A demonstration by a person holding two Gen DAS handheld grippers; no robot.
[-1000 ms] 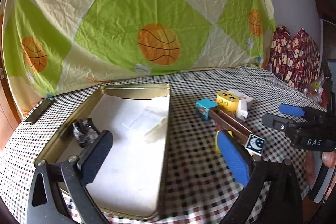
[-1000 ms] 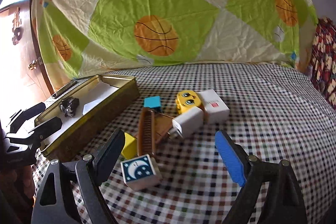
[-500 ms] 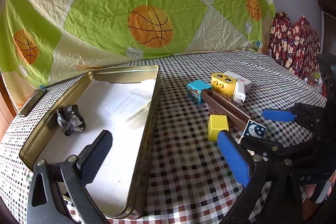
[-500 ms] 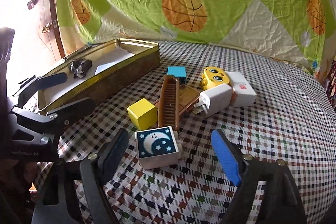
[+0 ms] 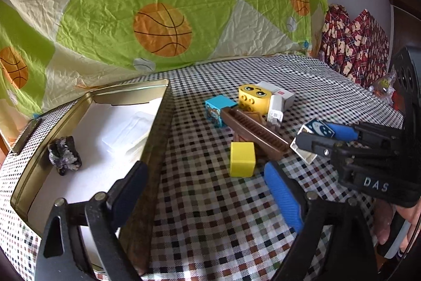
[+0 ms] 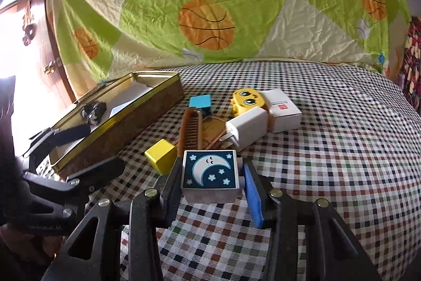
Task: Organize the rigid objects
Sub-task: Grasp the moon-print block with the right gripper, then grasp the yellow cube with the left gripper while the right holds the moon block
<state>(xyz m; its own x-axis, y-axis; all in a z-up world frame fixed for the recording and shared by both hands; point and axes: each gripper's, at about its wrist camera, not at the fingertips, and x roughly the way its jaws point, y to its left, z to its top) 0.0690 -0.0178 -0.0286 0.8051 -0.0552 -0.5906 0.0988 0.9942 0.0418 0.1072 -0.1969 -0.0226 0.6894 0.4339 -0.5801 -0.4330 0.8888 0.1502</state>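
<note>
Since a second ago the right gripper (image 6: 210, 188) comes around the moon block (image 6: 209, 170) on the checked cloth; its jaws are closing on it. Squeeze squarely before lifting toward the tin (image 5: 126, 94). Left gripper (image 5: 208, 191) is narrowing, empty

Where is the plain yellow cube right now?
The plain yellow cube sits on the checked tablecloth in the left wrist view, between the gold tin on its left and the brown comb, nearer the comb.
</note>
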